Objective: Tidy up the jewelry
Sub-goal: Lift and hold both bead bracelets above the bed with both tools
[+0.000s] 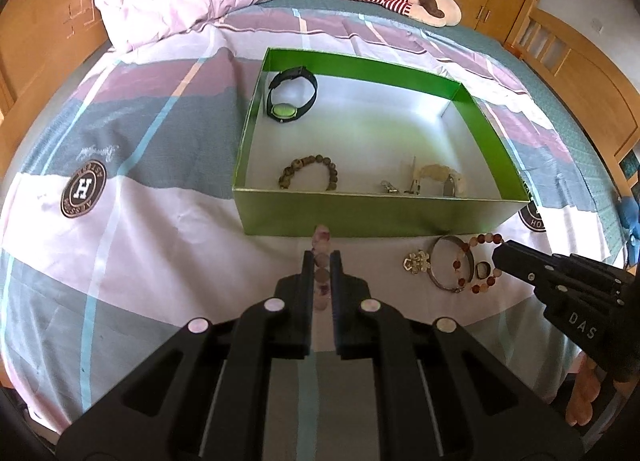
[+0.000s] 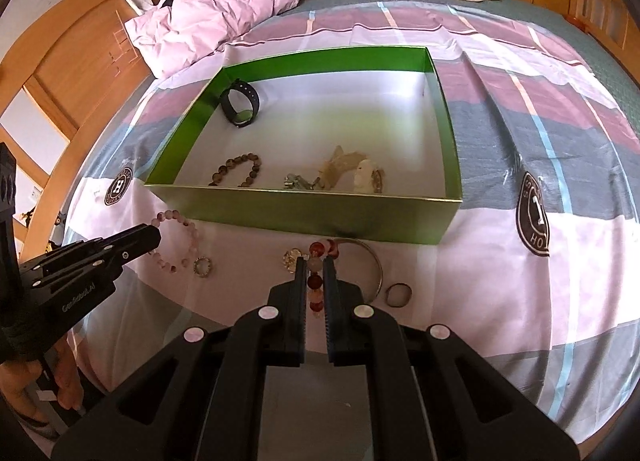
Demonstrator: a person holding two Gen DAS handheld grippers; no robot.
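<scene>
While both tongs worked low over the bed (image 1: 120, 221), the left tongs (image 1: 321, 259) were pinching a pale pink bead bracelet (image 1: 322, 245) that lay on the bedspread just in front of the green box (image 1: 372, 213). The right tongs (image 2: 316, 265) were pinching a red and orange bead bracelet (image 2: 316, 281), also on the bedspread near the box's front wall. Beside that bracelet lay a metal bangle (image 2: 374, 261), a gold charm (image 2: 292, 257) and a dark ring (image 2: 399, 294); a small beaded ring (image 2: 203, 266) lay near the pink bracelet. Inside the box sat a black watch (image 1: 290, 95) at the far left corner, a brown bead bracelet (image 1: 310, 171) and a pale tangled piece (image 1: 436, 179).
</scene>
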